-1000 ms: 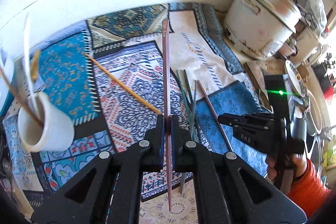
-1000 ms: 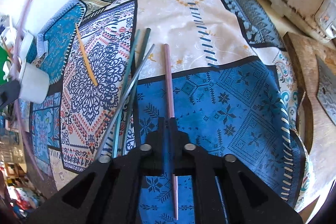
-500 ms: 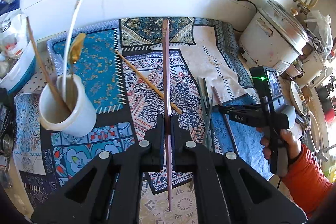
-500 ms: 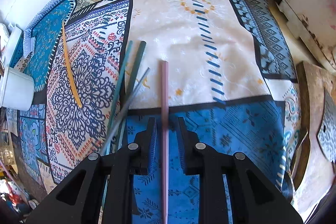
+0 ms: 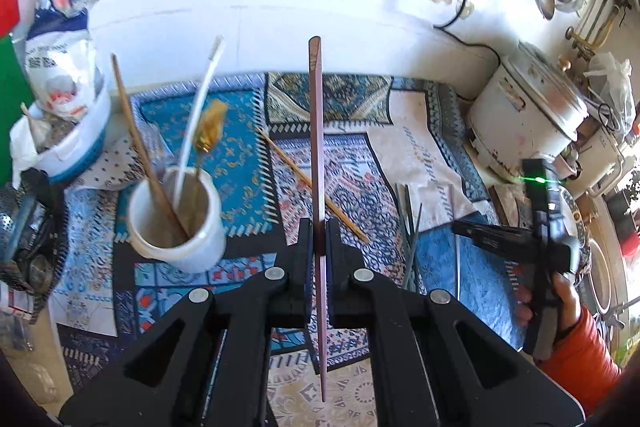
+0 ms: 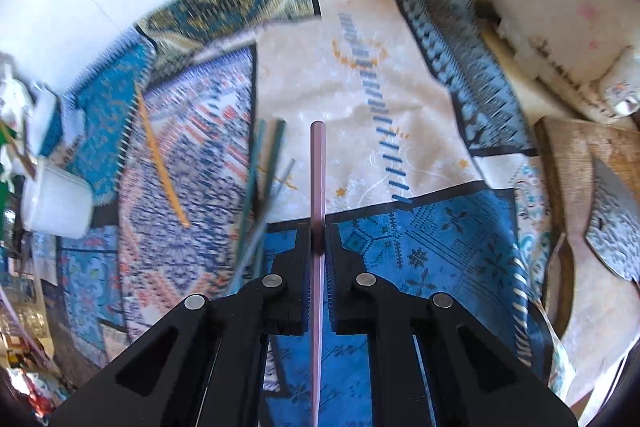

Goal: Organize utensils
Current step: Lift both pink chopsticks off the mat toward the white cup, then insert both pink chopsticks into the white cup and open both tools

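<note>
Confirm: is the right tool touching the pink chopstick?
Touching. The right wrist view shows the right tool shut on the pink chopstick, both pads pressed against its sides, no gap.

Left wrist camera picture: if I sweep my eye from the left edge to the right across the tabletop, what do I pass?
White tub with bags → white cup holding utensils → yellow chopstick → dark green chopsticks → right gripper → white rice cooker.
</note>
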